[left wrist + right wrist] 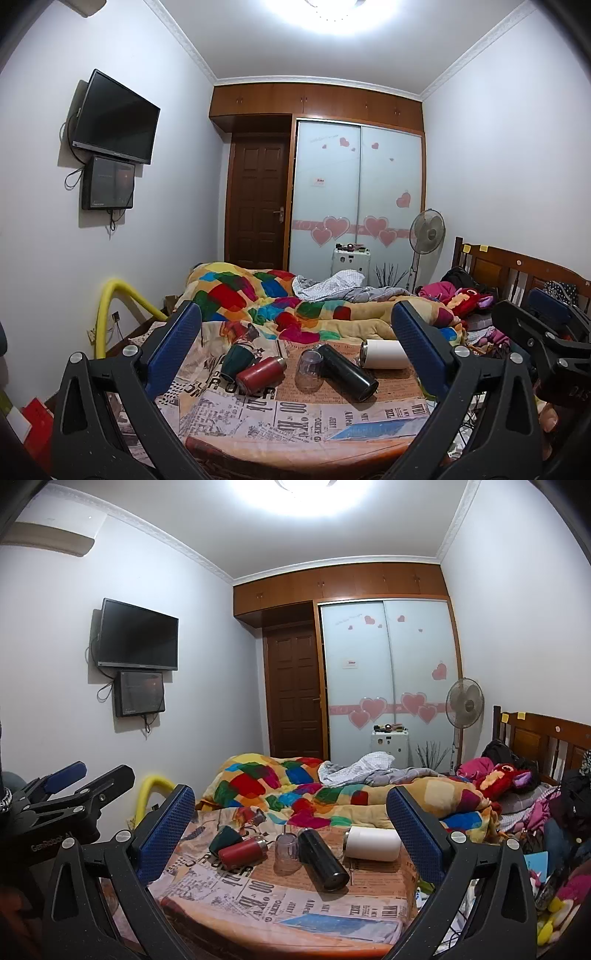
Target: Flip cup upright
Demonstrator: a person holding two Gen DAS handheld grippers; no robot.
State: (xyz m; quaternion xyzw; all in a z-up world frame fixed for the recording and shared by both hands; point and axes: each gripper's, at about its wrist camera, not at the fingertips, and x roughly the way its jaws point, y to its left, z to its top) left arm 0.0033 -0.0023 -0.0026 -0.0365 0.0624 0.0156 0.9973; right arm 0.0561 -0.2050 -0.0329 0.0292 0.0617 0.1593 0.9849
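Note:
Several cups lie or stand on a small table with a newspaper-print cloth (295, 413) (280, 893). A dark green cup (236, 360) (224, 840) and a red flask (260, 374) (242, 853) lie on their sides at left. A clear cup (310, 371) (287, 851) stands upside down in the middle. A black flask (347, 371) (322, 854) and a white flask (386, 353) (373, 843) lie on their sides. My left gripper (295, 332) and right gripper (291, 808) are both open and empty, held back from the table's near edge.
A bed with a colourful patchwork quilt (280, 299) (295, 779) lies behind the table. A yellow tube (110, 306) stands at left. A wooden headboard (517, 269), clothes and a red plush toy (498, 775) are at right. A fan (426, 229) and wardrobe stand behind.

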